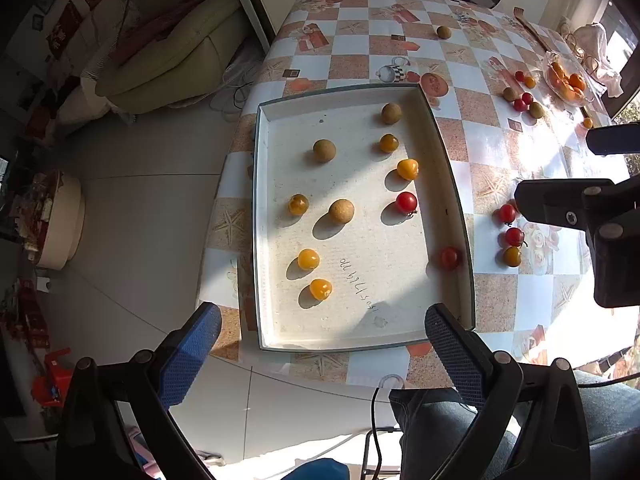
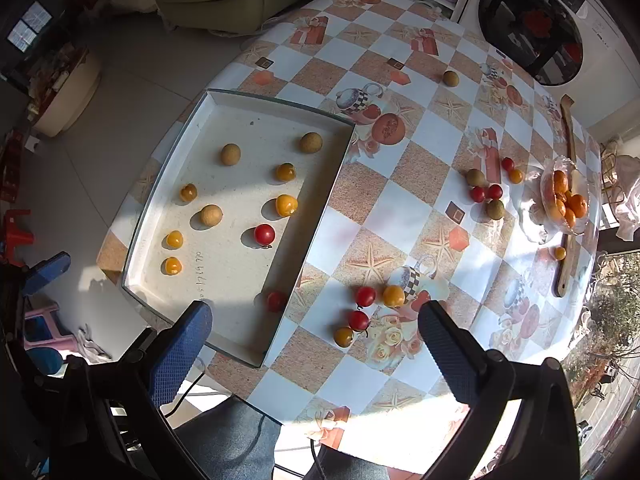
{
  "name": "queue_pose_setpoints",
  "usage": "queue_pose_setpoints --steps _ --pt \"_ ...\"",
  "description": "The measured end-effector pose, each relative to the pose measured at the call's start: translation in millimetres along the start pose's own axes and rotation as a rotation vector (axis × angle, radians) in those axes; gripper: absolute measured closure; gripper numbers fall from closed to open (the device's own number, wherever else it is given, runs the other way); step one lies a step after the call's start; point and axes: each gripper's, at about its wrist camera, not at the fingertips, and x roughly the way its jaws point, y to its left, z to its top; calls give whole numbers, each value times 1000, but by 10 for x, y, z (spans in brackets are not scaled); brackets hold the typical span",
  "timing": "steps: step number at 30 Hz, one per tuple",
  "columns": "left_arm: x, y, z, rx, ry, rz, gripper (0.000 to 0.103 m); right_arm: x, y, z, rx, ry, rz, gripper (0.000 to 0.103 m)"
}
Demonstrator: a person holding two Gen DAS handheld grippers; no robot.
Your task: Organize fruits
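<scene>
The left claw is held above the near edge of the white tray, its blue-padded fingers spread wide with nothing between them. The right claw is likewise held wide and empty, raised over the near part of the desk just right of the tray's near right corner; its dark body is also seen at the right edge of the left wrist view.

Inside the tray, three brown round fruits, five yellow-orange tomatoes and two red tomatoes are scattered apart from one another. One red tomato lies toward the tray's right side, and another red tomato rests in shadow against the right wall near the near corner.

On the checkered desk, just right of the tray, a near cluster is seen: two red tomatoes and two yellow-orange ones, close together. Farther right, a second cluster of red, yellow and brown fruits lies near a glass dish of oranges. A single brown fruit sits alone at the far side.
</scene>
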Motion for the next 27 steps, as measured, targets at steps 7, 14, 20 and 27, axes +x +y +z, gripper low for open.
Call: queue_pose_setpoints --steps 7,14,20,27 --pt "-15 -29 8 10 -2 4 1 10 19 -1 -10 4 0 0" --pt "-25 -72 12 22 0 1 1 26 19 7 -10 10 3 0" --pt "-16 -79 9 18 7 -3 1 52 13 1 -21 17 7 0" --pt "-13 -80 10 18 8 -2 1 57 18 0 -22 19 8 0"
